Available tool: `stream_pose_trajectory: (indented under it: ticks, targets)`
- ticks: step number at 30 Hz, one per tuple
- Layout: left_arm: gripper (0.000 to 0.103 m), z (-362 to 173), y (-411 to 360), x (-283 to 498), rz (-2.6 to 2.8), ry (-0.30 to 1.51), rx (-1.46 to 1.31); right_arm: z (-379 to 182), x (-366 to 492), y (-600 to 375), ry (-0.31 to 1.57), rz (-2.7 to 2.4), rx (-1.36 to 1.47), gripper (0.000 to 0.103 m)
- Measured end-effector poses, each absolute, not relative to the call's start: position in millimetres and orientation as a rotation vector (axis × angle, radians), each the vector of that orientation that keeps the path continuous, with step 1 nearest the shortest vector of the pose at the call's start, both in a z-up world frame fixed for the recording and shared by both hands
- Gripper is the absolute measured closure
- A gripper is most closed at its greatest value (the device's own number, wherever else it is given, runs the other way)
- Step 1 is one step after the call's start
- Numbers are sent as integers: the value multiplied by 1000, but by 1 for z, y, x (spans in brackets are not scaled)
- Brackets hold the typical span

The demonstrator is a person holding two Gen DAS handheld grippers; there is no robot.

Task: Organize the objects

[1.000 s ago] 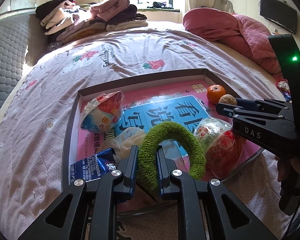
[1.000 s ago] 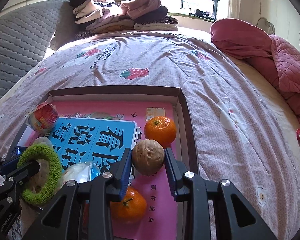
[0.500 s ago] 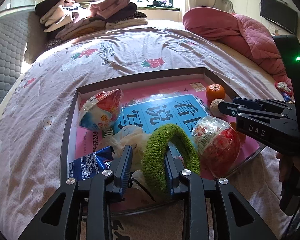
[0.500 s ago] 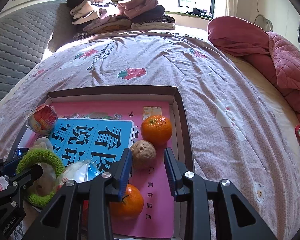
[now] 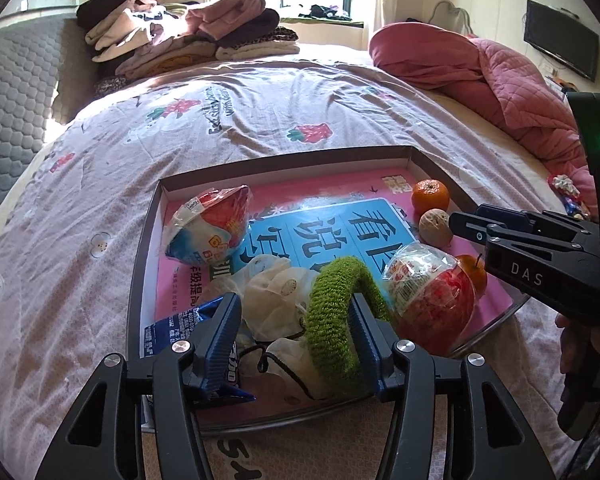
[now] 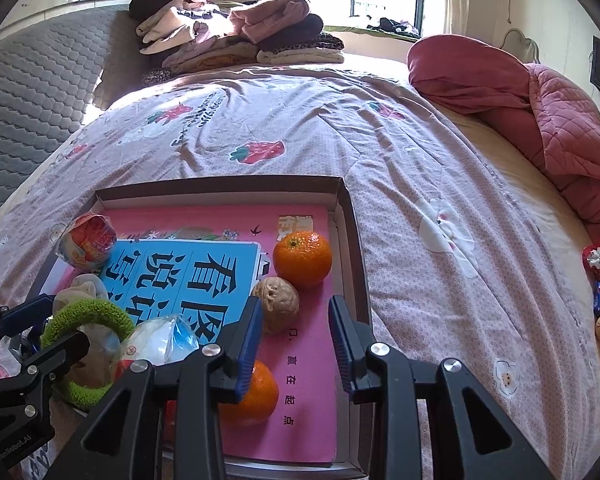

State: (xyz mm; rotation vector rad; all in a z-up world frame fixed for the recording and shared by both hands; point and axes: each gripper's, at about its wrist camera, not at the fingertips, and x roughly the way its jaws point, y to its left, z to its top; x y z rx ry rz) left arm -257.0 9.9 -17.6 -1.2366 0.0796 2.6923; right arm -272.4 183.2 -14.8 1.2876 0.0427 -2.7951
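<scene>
Both grippers are wide open, holding nothing: left gripper [image 5: 296, 328] over the box [image 5: 284, 162] by the green ring [image 5: 332, 312], right gripper [image 6: 294, 330] by the walnut [image 6: 278, 306].

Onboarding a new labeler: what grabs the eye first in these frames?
A shallow box on the bed, lined with a pink-and-blue printed sheet, holds everything. At its near left a fuzzy green ring stands between the open left gripper fingers. On the right side a walnut lies just ahead of the open right gripper, between two oranges, the far orange being brightest.
</scene>
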Motion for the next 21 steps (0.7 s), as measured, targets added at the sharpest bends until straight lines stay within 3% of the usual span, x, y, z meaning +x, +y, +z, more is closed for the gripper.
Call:
stream_pose_trajectory:
  ticks: [6, 21]
  targets:
    - [38, -12, 9, -256, 2707, 70, -1217, -7, -265, 184, 32, -2808, 1264, 62]
    - [33, 8, 13, -244, 2713, 75, -1159, 29, -239, 176, 49, -2832, 1145, 56]
